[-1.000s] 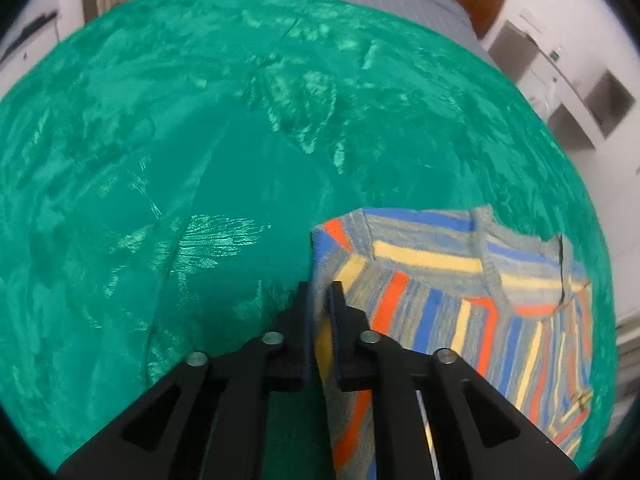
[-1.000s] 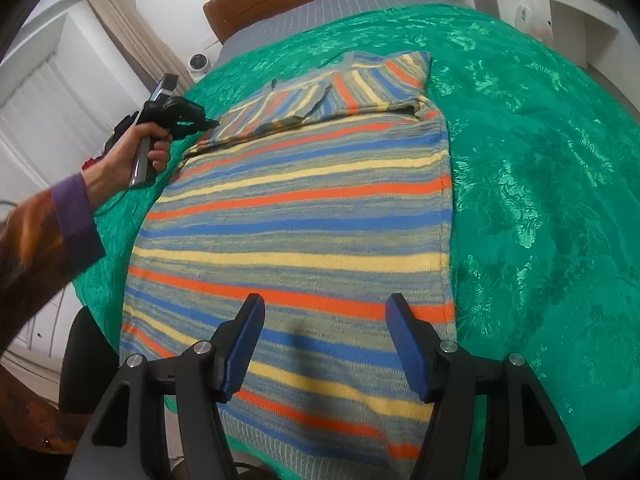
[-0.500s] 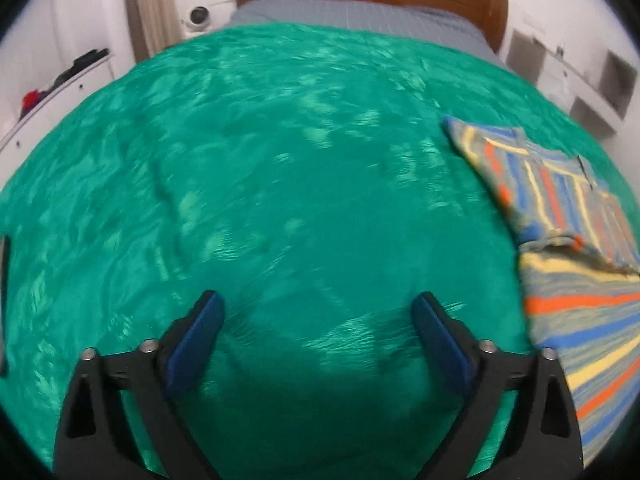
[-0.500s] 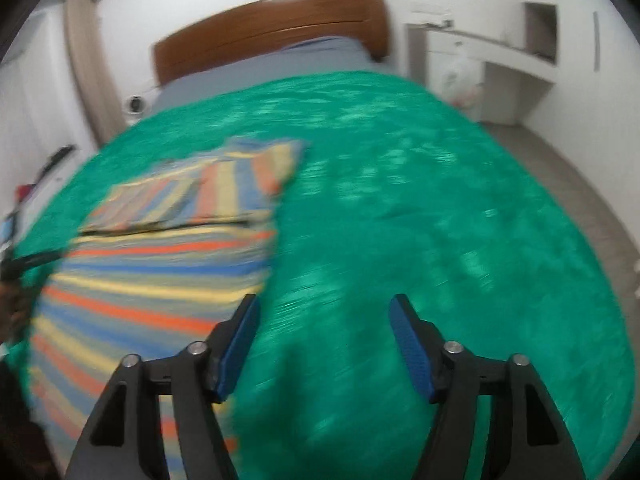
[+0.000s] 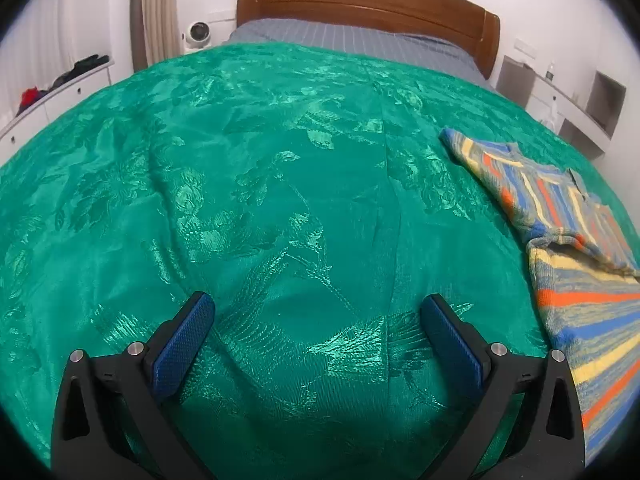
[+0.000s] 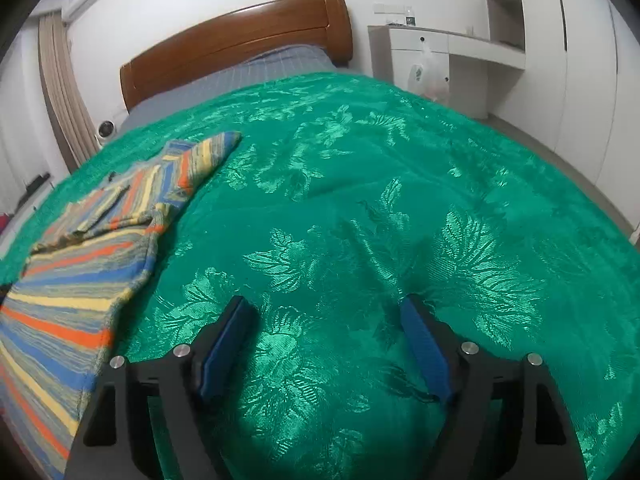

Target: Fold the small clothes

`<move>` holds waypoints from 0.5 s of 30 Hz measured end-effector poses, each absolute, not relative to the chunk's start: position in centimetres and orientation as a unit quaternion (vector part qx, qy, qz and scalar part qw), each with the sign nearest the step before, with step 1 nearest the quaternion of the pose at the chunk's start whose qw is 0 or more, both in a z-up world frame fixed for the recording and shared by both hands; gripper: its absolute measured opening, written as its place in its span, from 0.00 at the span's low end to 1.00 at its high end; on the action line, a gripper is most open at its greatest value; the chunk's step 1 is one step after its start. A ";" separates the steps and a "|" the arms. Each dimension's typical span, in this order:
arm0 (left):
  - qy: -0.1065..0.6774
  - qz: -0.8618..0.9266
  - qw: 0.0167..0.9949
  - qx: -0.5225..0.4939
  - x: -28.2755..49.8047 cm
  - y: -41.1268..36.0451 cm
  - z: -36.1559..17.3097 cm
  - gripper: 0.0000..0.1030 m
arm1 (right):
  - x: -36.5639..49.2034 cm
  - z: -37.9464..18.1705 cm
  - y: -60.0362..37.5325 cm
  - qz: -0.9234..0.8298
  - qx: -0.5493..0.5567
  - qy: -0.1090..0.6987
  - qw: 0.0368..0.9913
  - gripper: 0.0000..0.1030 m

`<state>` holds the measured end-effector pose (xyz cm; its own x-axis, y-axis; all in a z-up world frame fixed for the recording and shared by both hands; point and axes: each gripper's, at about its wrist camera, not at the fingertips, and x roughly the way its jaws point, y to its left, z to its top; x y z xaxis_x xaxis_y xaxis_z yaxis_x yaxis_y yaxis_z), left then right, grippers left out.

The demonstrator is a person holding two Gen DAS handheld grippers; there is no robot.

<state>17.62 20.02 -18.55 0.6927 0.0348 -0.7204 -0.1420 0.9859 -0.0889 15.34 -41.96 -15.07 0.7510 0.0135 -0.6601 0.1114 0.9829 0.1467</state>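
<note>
Bedspread (image 5: pixel 280 208) glossy green brocade cloth; sweater (image 6: pixel 76 280) matt striped knit; headboard (image 5: pixel 360 0) polished wood.

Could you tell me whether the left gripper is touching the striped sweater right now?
Apart. The left wrist view shows the left gripper open over bare green bedspread, with the striped sweater lying off to its right.

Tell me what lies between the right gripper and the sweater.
Only bare green bedspread lies between the right gripper and the striped sweater, as the right wrist view shows.
</note>
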 end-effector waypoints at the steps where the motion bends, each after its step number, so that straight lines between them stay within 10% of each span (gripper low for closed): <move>1: 0.388 0.048 0.918 -0.069 17.6 20.0 -18.6 1.00 | 15.4 -15.1 -41.9 -0.026 0.088 0.351 0.932 0.76; 15: 0.386 0.051 0.919 -0.067 17.6 19.9 -18.6 1.00 | 15.4 -15.4 -41.8 -0.020 0.090 0.346 0.934 0.77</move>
